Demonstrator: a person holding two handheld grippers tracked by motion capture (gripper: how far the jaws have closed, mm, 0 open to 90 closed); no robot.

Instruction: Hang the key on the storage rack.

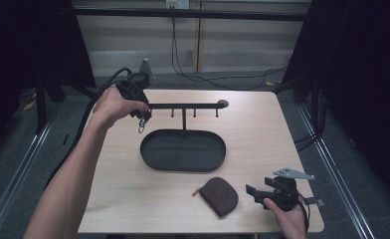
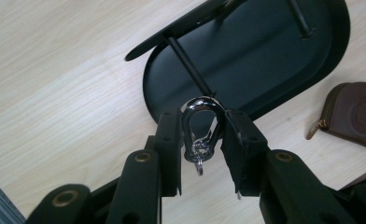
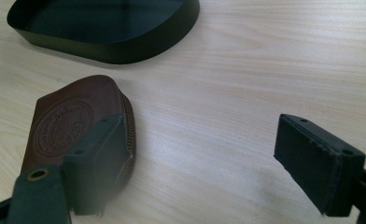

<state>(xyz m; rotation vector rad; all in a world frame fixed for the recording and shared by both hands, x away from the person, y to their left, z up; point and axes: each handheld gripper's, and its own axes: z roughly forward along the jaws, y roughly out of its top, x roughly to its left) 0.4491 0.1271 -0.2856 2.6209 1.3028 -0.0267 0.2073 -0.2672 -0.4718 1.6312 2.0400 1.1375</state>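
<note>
Your left gripper (image 1: 139,107) is clamped on the silver metal clasp (image 2: 200,133) at the left end of the black T-shaped hook rack (image 1: 184,106), far side. Right gripper (image 1: 256,191), jaws apart, sits nearest the brown leather zip pouch (image 1: 221,195), just to its left.

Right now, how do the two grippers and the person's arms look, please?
Both grippers are black, each with two blocky jaws on hinged links joined by brass-coloured rivets. The left gripper trails a thick black cable and carries a grey three-cornered plate on top. The right gripper has the same grey plate; its pads look worn at the edges. Both forearms are bare, with no sleeves visible.
</note>
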